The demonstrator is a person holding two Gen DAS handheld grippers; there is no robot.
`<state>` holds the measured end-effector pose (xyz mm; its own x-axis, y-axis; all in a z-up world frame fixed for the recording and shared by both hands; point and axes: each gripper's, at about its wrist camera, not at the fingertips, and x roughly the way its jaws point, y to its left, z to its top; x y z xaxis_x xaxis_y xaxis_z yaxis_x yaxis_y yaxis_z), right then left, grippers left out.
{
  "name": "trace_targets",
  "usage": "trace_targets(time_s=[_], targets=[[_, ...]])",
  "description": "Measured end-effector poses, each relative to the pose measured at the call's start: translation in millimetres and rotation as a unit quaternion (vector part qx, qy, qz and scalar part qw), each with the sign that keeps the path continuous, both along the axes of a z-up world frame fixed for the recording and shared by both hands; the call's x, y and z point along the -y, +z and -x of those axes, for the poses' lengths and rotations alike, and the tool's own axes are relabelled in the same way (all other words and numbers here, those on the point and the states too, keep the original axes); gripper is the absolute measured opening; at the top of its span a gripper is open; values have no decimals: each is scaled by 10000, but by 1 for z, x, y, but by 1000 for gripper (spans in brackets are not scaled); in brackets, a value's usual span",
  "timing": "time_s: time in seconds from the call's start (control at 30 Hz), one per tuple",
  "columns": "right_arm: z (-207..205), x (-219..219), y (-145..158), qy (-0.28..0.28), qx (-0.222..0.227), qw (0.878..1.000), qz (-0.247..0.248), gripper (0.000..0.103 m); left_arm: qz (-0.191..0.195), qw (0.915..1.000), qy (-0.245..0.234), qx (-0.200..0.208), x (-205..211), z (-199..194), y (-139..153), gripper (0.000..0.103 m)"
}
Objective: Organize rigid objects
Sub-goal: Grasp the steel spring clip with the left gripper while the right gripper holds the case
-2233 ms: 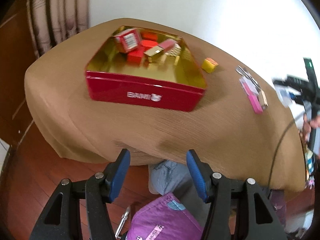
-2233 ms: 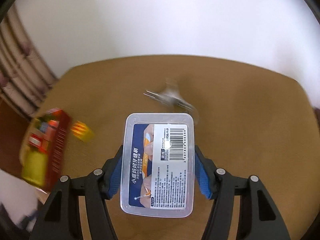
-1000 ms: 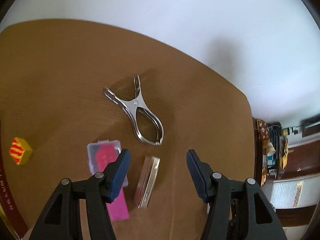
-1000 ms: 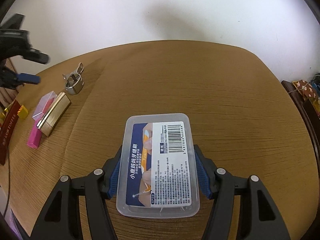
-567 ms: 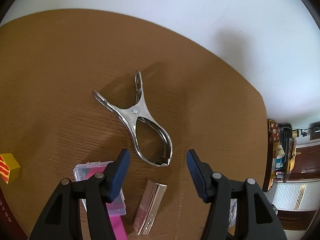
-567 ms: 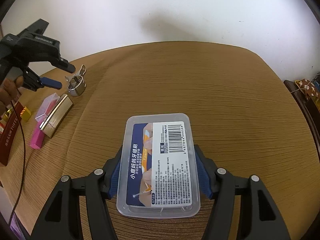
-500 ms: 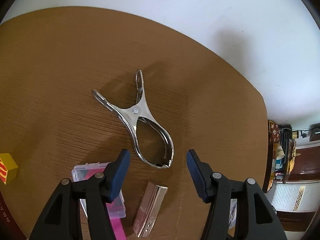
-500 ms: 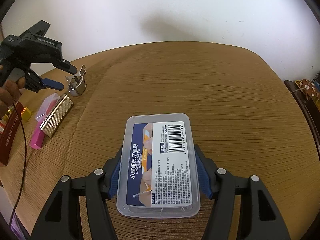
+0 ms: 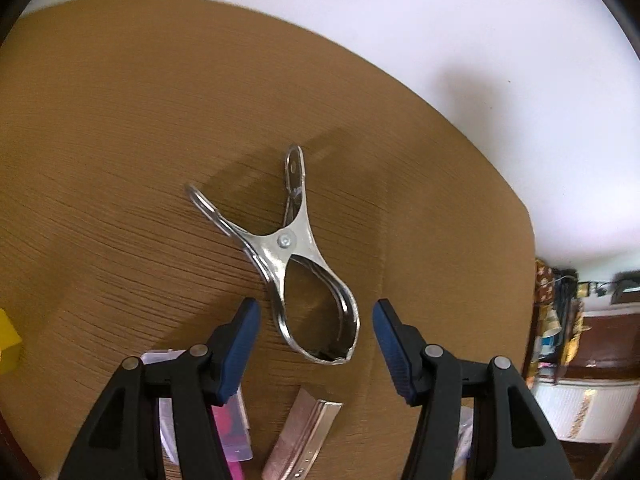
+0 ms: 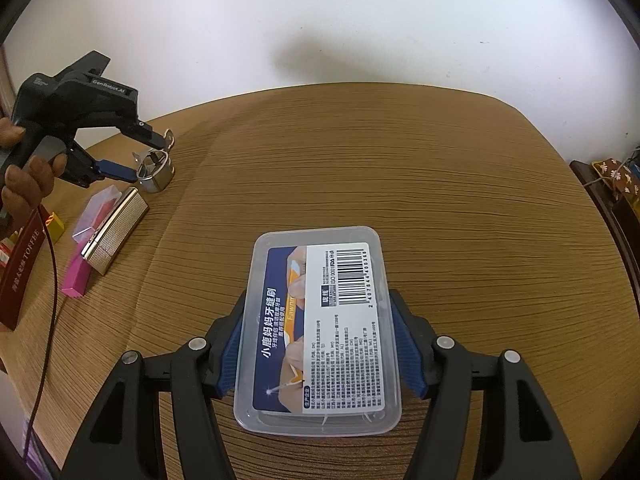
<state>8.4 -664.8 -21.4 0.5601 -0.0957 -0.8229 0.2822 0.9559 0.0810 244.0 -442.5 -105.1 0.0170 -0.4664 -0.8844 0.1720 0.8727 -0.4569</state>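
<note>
Metal clip [image 9: 298, 264] lies flat on the bench [image 9: 120, 120], handles splayed toward the far edge, its looped end between the blue pads of the left hand-held gripper [image 9: 316, 320]. Jaws apart, pads clear of the clip on both sides. Just nearer than the clip: a ribbed metal case [image 9: 304, 444] and a clear pink-filled box [image 9: 236, 420], partly hidden behind the left finger. Yellow block [image 9: 8, 340] at the picture's left margin. Bare bench beyond the clip up to its rounded far edge, white wall behind.

Right hand-held gripper [image 10: 320, 344] straddles the clear plastic box [image 10: 320, 332] with the barcode label; whether the pads press it or merely flank it, cannot tell. Wide open bench ahead and to the right, edge curving off by dark furniture. Red tin [image 10: 20, 280] at left margin.

Against a second ago: the left hand-held gripper has come down and forward, so the clip now sits between its pads rather than ahead of them. Right side unchanged.
</note>
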Motion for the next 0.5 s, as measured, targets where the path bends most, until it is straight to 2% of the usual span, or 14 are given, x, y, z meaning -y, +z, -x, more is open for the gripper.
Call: trace_targets(time_s=[0.07, 0.27, 0.4, 0.43, 0.5], targets=[[1, 0, 0, -5, 2, 10000, -3, 62, -19, 9999, 95, -44, 1, -5, -2, 60], [3, -1, 1, -16, 1, 10000, -1, 63, -429, 9990, 64, -60, 13, -14, -6, 60], [5, -1, 0, -21, 8, 10000, -13, 63, -610, 9981, 7, 47, 22, -12, -6, 59], [6, -2, 0, -28, 11, 10000, -12, 63, -646, 9979, 4, 97, 23, -12, -6, 51], [6, -2, 0, -32, 12, 10000, -12, 63, -582, 9981, 19, 217, 24, -10, -4, 49]])
